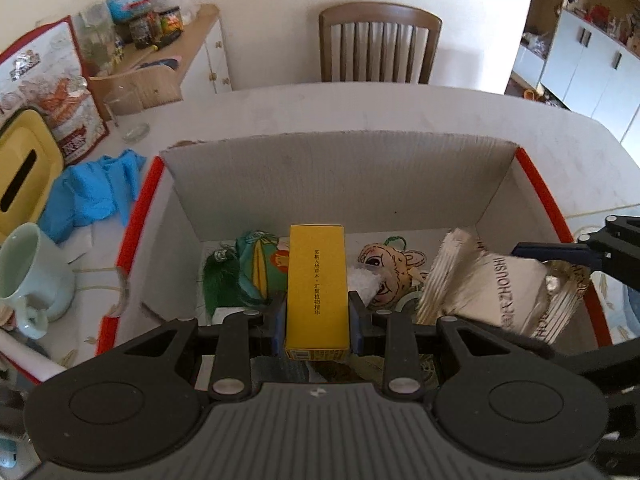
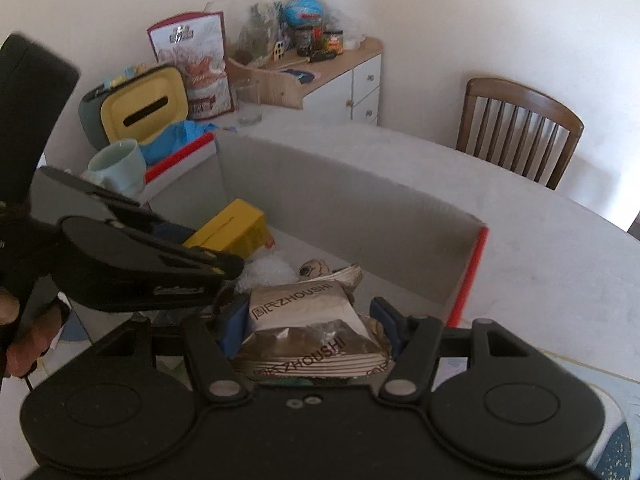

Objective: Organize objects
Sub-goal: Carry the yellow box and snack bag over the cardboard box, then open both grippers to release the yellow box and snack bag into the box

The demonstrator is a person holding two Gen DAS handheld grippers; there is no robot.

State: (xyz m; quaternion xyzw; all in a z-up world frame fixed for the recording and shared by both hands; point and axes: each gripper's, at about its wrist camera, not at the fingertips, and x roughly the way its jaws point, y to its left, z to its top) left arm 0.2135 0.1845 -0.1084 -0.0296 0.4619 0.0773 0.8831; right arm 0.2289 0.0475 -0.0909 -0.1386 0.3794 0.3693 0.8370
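The cardboard box (image 1: 340,176) with red-edged flaps fills the middle of the pale table (image 1: 400,108), and over it the left gripper (image 1: 317,312) is clamped on an upright yellow carton (image 1: 316,280) while the right gripper (image 2: 310,328), at the box's 3 o'clock side, has its jaws narrowed around a ZHOUSHI snack packet (image 2: 312,332). To place both well, I judge each should go low onto bare floor beside the soft toys (image 1: 384,272) before releasing. A wooden chair (image 1: 380,44) stands at 12 o'clock, a yellow tissue box (image 1: 24,176) and mug (image 1: 28,272) at 9.

Both wrist views look down, close, into 1 shared cardboard box (image 1: 340,176) (image 2: 340,196).
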